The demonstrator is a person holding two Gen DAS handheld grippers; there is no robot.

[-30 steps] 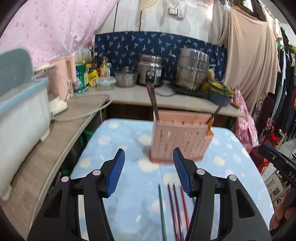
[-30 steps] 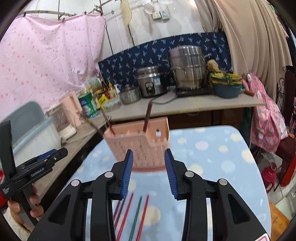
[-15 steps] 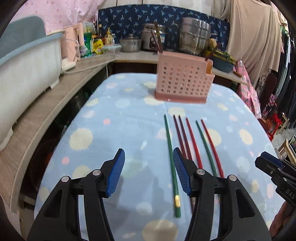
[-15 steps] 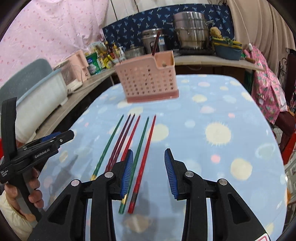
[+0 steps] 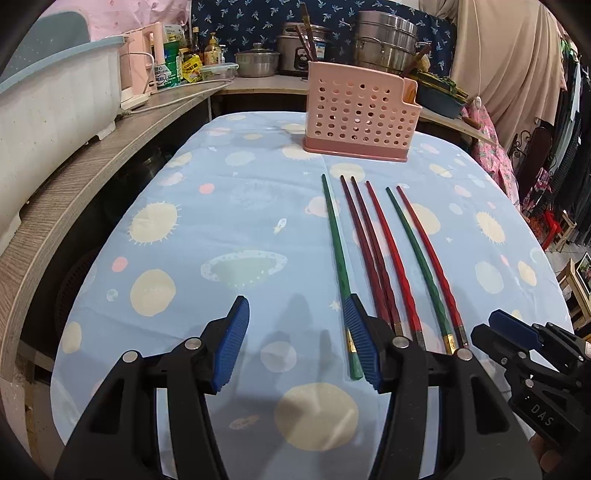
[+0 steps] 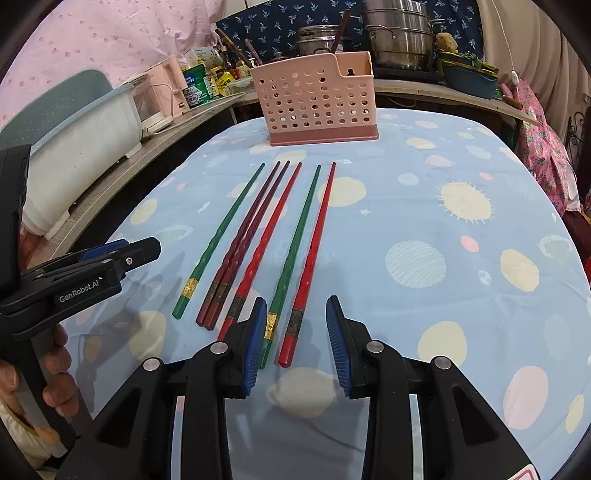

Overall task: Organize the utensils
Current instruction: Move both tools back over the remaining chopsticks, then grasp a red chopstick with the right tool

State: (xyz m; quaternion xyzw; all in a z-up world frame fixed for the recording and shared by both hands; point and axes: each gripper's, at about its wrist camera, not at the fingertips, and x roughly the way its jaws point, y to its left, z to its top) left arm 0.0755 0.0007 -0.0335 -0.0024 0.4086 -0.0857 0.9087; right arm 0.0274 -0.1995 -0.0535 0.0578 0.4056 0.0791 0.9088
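Six chopsticks point(image 6: 258, 236) side by side on the tablecloth point(image 6: 424, 221), near the pink basket point(image 6: 317, 103). Left gripper point(image 5: 295, 343) wide open beside them; right gripper point(image 6: 297, 345) open over two nearest ends, holding nothing.

A bench point(image 5: 229, 206) under a pale blue cloth printed with planets and suns fills the foreground. Behind it a grey wood-grain counter point(image 5: 92, 166) carries steel pots point(image 5: 384, 40) against a navy patterned wall cloth point(image 6: 280, 26). Beige curtains point(image 5: 506, 66) hang right, pink fabric point(image 6: 110, 40) left.
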